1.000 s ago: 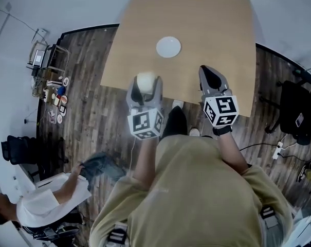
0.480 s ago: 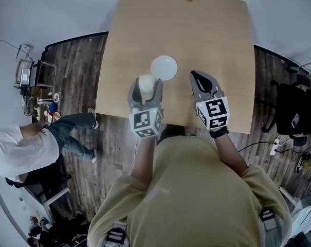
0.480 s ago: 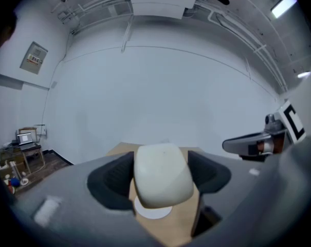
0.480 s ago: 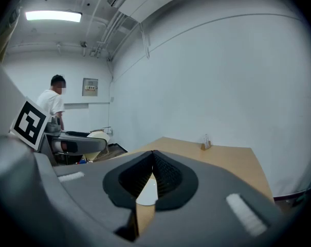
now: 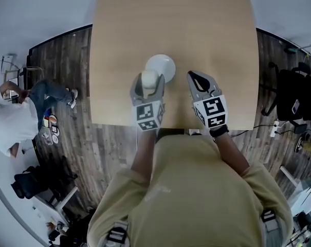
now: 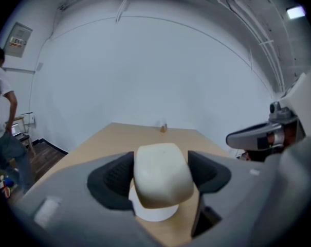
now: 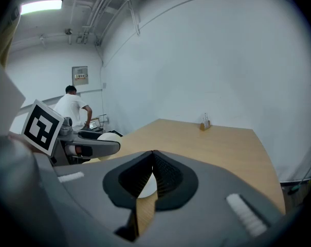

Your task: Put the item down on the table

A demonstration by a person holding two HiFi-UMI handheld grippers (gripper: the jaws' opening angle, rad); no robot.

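- Left tool point(image 5: 148, 88): jaws clamped on the two flanks of the cream-white rounded item point(image 6: 162, 173). Its top and front are left bare.
- Item, location: held over the surface point(image 5: 212, 35), toward the near edge and about midway along it. From the head view it overlaps the near rim of the white plate point(image 5: 162, 66). Its height above the wood cannot be told.
- Right tool point(image 5: 195, 78): jaws together with nothing between them. It hangs over the near part of the surface, just beside the plate on its right.
- Step in hand, as judged: lowering and release, not yet done.
- Placement: you should pick bare wood between the plate and the near edge, so the item does not land on the plate rim and rock.
- Descent: hold the item level and bring its underside down until the surface bears it. Only then part the jaws evenly and draw straight back.
- Caution: the rounded body may roll or cling to one pad, so open slowly.
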